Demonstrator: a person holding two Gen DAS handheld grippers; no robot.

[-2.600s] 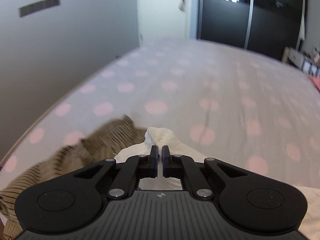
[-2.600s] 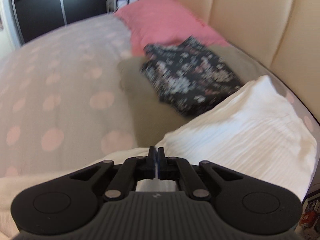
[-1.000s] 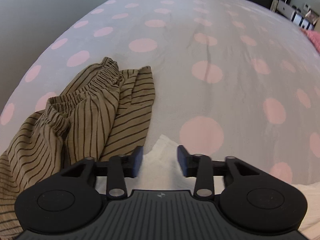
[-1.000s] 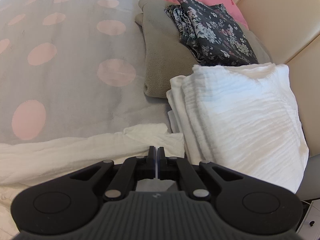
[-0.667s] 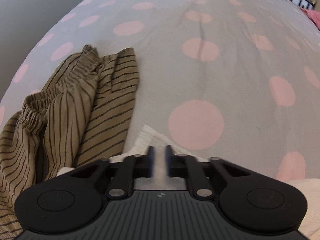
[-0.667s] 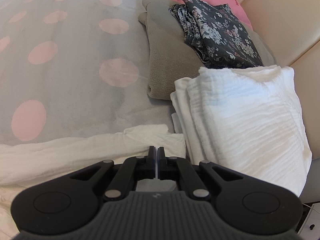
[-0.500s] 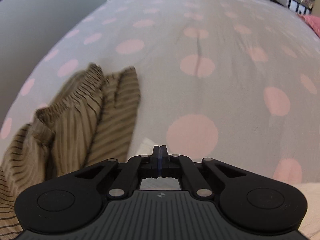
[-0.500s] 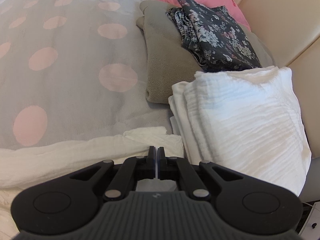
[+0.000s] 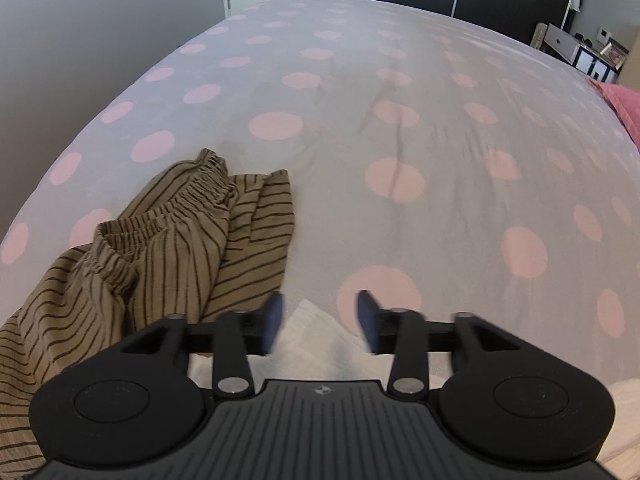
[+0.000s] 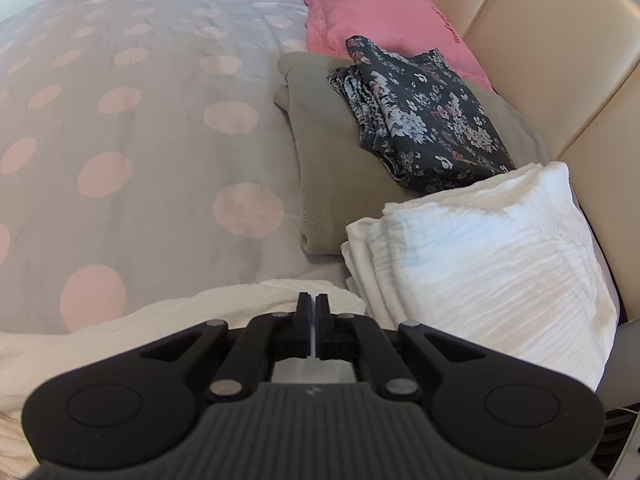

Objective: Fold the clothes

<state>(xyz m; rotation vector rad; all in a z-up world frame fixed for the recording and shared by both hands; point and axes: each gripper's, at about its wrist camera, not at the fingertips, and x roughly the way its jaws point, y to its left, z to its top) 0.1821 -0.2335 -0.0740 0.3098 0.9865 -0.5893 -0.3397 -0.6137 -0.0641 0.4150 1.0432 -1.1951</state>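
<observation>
A white crinkled garment (image 9: 316, 334) lies across the near edge of the bed, its corner poking up between my left fingers. My left gripper (image 9: 320, 320) stands open over that corner, fingers blurred with motion. In the right wrist view the same white garment (image 10: 200, 312) stretches left along the bed, and my right gripper (image 10: 313, 320) is shut on its edge. A crumpled brown striped garment (image 9: 160, 248) lies just left of the left gripper.
The bed (image 9: 400, 120) has a grey cover with pink dots. At the right, by the beige headboard (image 10: 560, 60), sit a folded white pile (image 10: 480, 264), a folded grey garment (image 10: 332, 168) with a dark floral one (image 10: 420, 120) on it, and a pink pillow (image 10: 380, 4).
My left gripper, shut on the white corner half a second ago, has opened and let it go. The right gripper stays shut on the white edge, nearly still.
</observation>
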